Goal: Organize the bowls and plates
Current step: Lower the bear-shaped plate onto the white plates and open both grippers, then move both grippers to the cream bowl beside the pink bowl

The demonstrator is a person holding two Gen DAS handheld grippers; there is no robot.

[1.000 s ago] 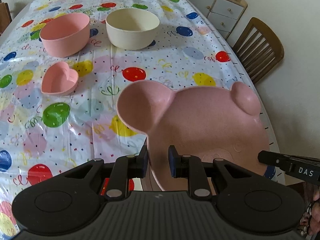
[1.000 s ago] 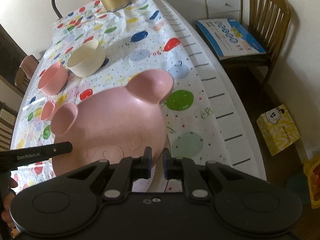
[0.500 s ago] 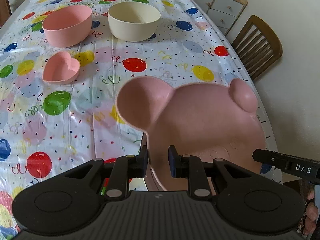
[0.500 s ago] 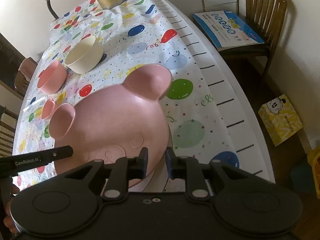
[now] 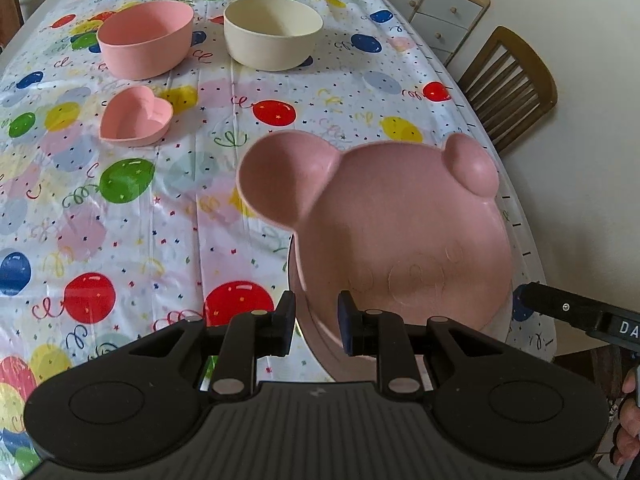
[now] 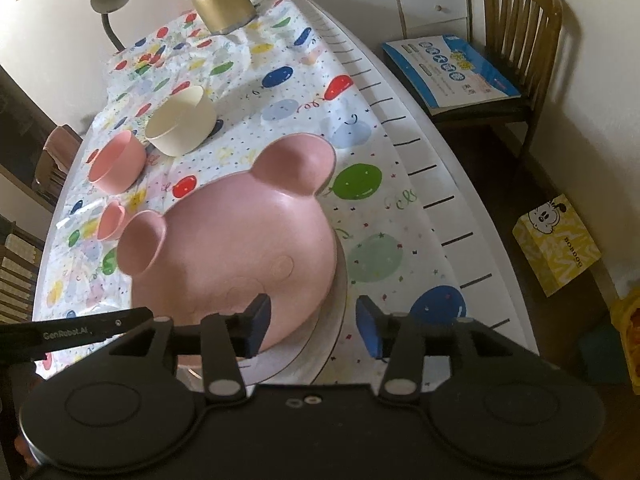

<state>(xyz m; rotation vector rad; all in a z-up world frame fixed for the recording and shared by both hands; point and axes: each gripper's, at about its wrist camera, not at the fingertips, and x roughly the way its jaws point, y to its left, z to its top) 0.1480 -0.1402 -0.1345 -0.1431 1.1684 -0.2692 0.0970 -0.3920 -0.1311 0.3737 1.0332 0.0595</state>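
Near the tabletop's [image 5: 120, 220] right edge, the pink bear-shaped plate [image 5: 400, 232] sits on a white round plate [image 6: 320, 340]. Left claw [image 5: 316, 320] is clenched on its near rim; right claw [image 6: 316, 324] is spread, released. Farther off stand a heart-shaped dish [image 5: 136, 122], pink bowl [image 5: 144, 38] and cream bowl [image 5: 272, 32]

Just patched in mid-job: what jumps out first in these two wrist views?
The pink bear-shaped plate fills the near foreground, resting on a white plate at the table's near right edge. The left gripper is pinched on its rim, while the right gripper stands open around its other side. Farther back on the balloon tablecloth sit a pink bowl, a cream bowl and a small heart dish.
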